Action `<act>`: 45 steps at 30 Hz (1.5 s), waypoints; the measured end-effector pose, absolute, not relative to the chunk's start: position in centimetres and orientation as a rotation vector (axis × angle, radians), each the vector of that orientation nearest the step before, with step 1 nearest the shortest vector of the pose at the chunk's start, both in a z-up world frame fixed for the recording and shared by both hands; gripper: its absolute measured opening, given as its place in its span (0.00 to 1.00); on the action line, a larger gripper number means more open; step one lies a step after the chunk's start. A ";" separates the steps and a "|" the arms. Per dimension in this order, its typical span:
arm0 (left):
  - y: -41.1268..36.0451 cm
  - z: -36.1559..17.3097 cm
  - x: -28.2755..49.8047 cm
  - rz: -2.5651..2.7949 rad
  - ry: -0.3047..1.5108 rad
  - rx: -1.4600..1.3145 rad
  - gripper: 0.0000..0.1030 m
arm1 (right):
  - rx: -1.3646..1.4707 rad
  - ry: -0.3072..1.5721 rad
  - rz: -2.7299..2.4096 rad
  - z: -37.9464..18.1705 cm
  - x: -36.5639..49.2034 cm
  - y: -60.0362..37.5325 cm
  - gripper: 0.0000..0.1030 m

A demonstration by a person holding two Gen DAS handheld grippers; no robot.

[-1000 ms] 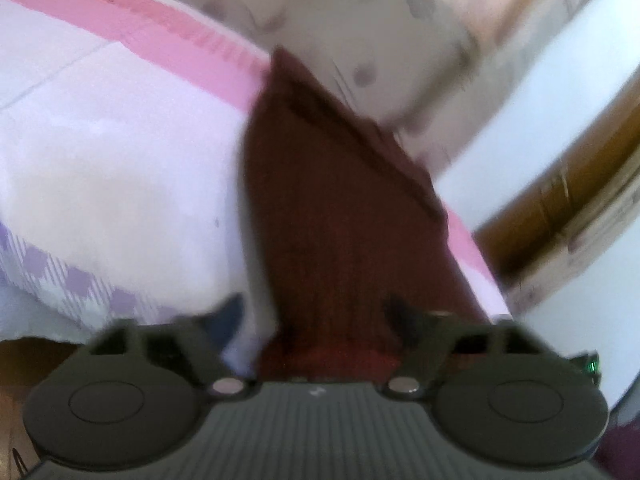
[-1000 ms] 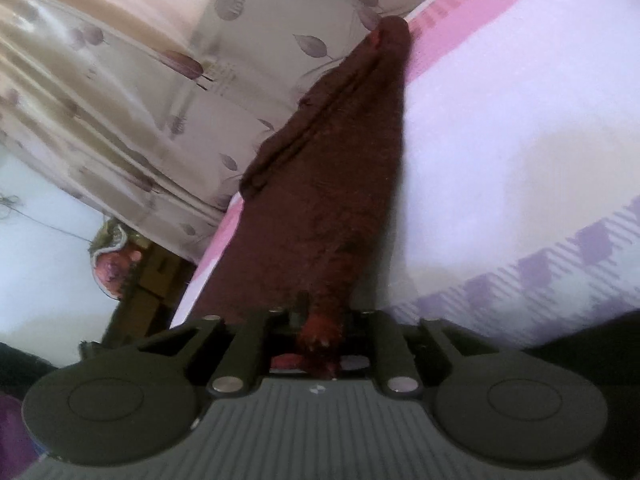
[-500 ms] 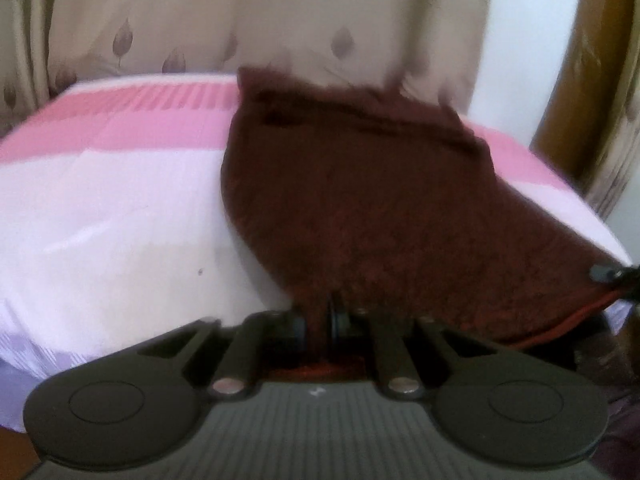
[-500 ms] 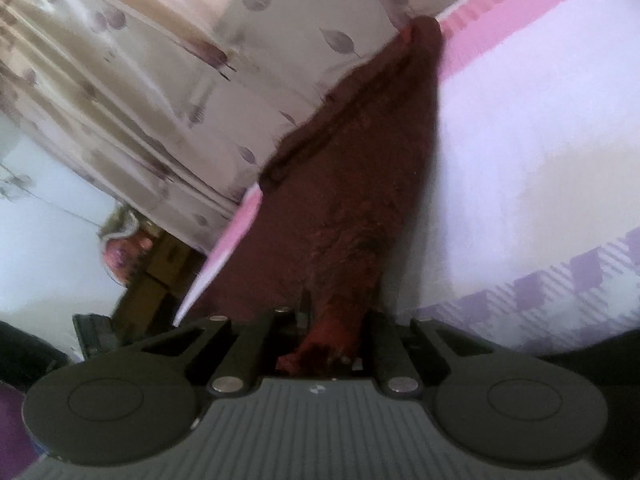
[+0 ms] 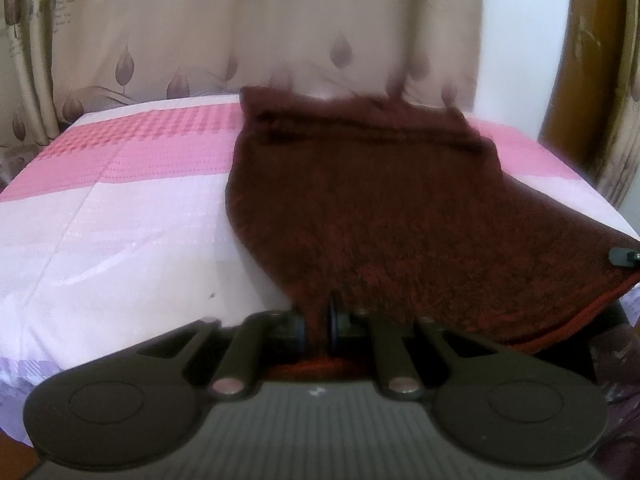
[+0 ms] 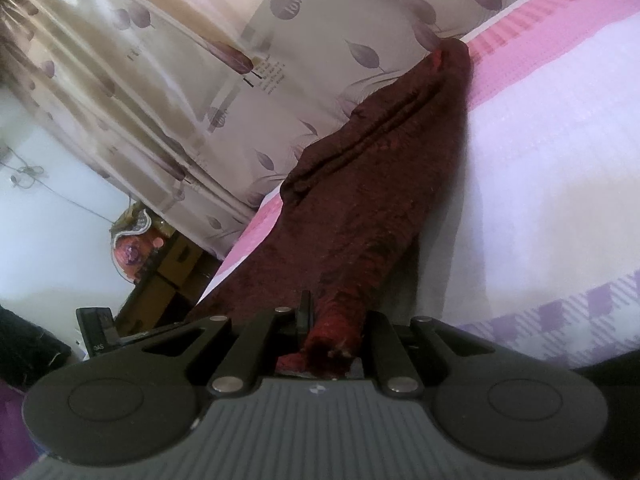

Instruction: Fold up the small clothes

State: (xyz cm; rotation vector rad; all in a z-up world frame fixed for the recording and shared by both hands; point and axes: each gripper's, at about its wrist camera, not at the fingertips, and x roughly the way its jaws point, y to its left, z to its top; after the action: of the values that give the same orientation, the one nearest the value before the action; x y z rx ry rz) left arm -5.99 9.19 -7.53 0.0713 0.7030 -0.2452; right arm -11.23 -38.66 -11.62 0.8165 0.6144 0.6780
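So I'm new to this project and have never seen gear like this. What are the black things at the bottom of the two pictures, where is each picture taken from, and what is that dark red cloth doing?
No robot here: a person holds a hand-held two-finger gripper in each hand, and a wide-angle camera on each one looks forward along its fingers. The black shapes at the bottom are the grippers' own bodies.

One picture comes from the left gripper, the other from the right gripper. Both are shut on the near edge of the same dark red cloth, each near a corner. You can even spot the right gripper's tip at the left view's right edge.

The rest of the cloth lies on a bed cover in pink, white and lilac, with a leaf-patterned curtain behind.
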 end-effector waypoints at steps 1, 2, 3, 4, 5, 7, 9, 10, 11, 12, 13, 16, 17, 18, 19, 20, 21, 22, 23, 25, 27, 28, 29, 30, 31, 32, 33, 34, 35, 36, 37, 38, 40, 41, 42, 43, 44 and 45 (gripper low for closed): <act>9.2 -7.5 -6.0 -0.245 0.702 0.073 0.10 | 0.817 0.613 0.680 -11.6 -11.3 -38.7 0.12; 9.2 -7.5 -6.1 -0.245 0.700 0.074 0.10 | 0.820 0.612 0.681 -11.5 -11.4 -38.6 0.12; 9.2 -7.5 -6.2 -0.245 0.699 0.075 0.10 | 0.819 0.610 0.681 -11.5 -11.4 -38.6 0.12; 9.2 -7.5 -6.3 -0.246 0.697 0.073 0.10 | 0.816 0.610 0.682 -11.4 -11.4 -38.6 0.12; 9.4 -7.4 -6.4 -0.253 0.696 0.064 0.10 | 0.814 0.609 0.684 -11.4 -11.5 -38.6 0.12; 10.0 -7.4 -6.9 -0.266 0.700 0.027 0.10 | 0.821 0.612 0.689 -11.3 -11.7 -38.7 0.12; 10.9 -7.5 -7.4 -0.281 0.713 -0.018 0.10 | 0.819 0.615 0.698 -11.1 -12.2 -38.9 0.12; 11.3 -7.6 -7.6 -0.287 0.719 -0.040 0.10 | 0.816 0.617 0.699 -10.9 -12.4 -39.0 0.12; 11.7 -7.7 -7.8 -0.291 0.727 -0.062 0.10 | 0.818 0.621 0.699 -10.9 -12.7 -39.1 0.12; 12.0 -7.7 -8.0 -0.297 0.732 -0.080 0.10 | 0.823 0.623 0.701 -10.8 -12.8 -39.2 0.12; 12.2 -7.7 -8.1 -0.304 0.736 -0.099 0.10 | 0.827 0.627 0.702 -10.7 -13.1 -39.3 0.12; 12.9 -7.2 -8.6 -0.320 0.738 -0.153 0.10 | 0.823 0.631 0.709 -10.1 -13.6 -39.4 0.12; 13.0 -7.0 -8.7 -0.327 0.736 -0.169 0.10 | 0.828 0.632 0.711 -10.0 -13.7 -39.5 0.12; 13.2 -6.8 -8.8 -0.332 0.733 -0.188 0.10 | 0.836 0.633 0.714 -9.9 -13.8 -39.6 0.12; 13.5 -6.5 -8.7 -0.338 0.732 -0.207 0.10 | 0.844 0.633 0.717 -9.7 -13.8 -39.7 0.12; 13.7 -6.3 -8.6 -0.347 0.730 -0.234 0.10 | 0.850 0.633 0.719 -9.6 -13.8 -39.8 0.12; 14.0 -6.1 -8.3 -0.355 0.729 -0.258 0.10 | 0.859 0.631 0.719 -9.4 -13.8 -40.0 0.12; 14.1 -5.7 -8.0 -0.362 0.727 -0.282 0.10 | 0.876 0.625 0.722 -9.2 -13.7 -40.1 0.12; 14.3 -5.3 -7.6 -0.370 0.721 -0.306 0.10 | 0.892 0.617 0.729 -9.0 -13.6 -40.4 0.12; 14.4 -4.4 -6.8 -0.384 0.703 -0.335 0.10 | 0.910 0.600 0.737 -8.1 -13.0 -40.7 0.12; 14.2 -3.4 -5.9 -0.393 0.675 -0.351 0.10 | 0.917 0.582 0.745 -7.3 -12.2 -41.0 0.12; 14.2 -3.0 -5.5 -0.395 0.661 -0.358 0.10 | 0.913 0.573 0.745 -6.9 -11.7 -41.1 0.12; 14.1 -2.6 -5.0 -0.398 0.648 -0.365 0.10 | 0.908 0.563 0.744 -6.4 -11.1 -41.3 0.12; 14.1 -2.2 -4.6 -0.401 0.636 -0.369 0.10 | 0.908 0.555 0.745 -6.0 -10.6 -41.3 0.12; 14.0 -1.8 -4.2 -0.402 0.621 -0.371 0.10 | 0.908 0.547 0.748 -5.7 -10.1 -41.4 0.12; 13.8 -1.5 -3.6 -0.401 0.606 -0.372 0.10 | 0.909 0.538 0.750 -5.3 -9.5 -41.4 0.12; 13.7 -1.3 -3.2 -0.402 0.596 -0.373 0.10 | 0.907 0.532 0.750 -5.0 -9.1 -41.5 0.12; 13.5 -1.0 -2.6 -0.402 0.588 -0.373 0.10 | 0.901 0.525 0.753 -4.7 -8.5 -41.5 0.12; 13.3 -0.9 -2.2 -0.400 0.581 -0.375 0.10 | 0.897 0.519 0.755 -4.5 -8.0 -41.6 0.12; 13.1 -0.6 -1.7 -0.399 0.571 -0.377 0.10 | 0.892 0.510 0.755 -4.2 -7.3 -41.8 0.12; 12.9 -0.3 -1.2 -0.400 0.563 -0.377 0.10 | 0.888 0.505 0.756 -3.9 -6.8 -41.9 0.12; 12.7 0.0 -0.7 -0.403 0.557 -0.375 0.10 | 0.884 0.500 0.756 -3.7 -6.4 -41.9 0.12; 12.3 0.5 0.2 -0.405 0.544 -0.374 0.10 | 0.884 0.486 0.752 -3.3 -5.2 -42.3 0.12; 12.1 0.7 0.8 -0.407 0.537 -0.374 0.10 | 0.883 0.479 0.751 -3.1 -4.6 -42.6 0.12; 12.0 0.8 1.4 -0.408 0.532 -0.373 0.10 | 0.878 0.473 0.748 -3.0 -4.2 -42.6 0.12; 11.8 1.0 1.7 -0.405 0.528 -0.375 0.10 | 0.877 0.468 0.743 -2.8 -3.5 -42.8 0.12; 11.6 1.2 2.3 -0.404 0.524 -0.384 0.10 | 0.880 0.462 0.741 -2.7 -2.9 -43.0 0.12; 11.6 1.2 2.9 -0.405 0.521 -0.393 0.10 | 0.881 0.457 0.741 -2.6 -2.2 -43.2 0.12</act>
State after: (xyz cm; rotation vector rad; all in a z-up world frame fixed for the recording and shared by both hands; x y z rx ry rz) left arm 2.86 11.60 1.25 -0.3930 0.5213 -0.4053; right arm -2.24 -43.16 -2.56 0.8805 0.4569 0.7413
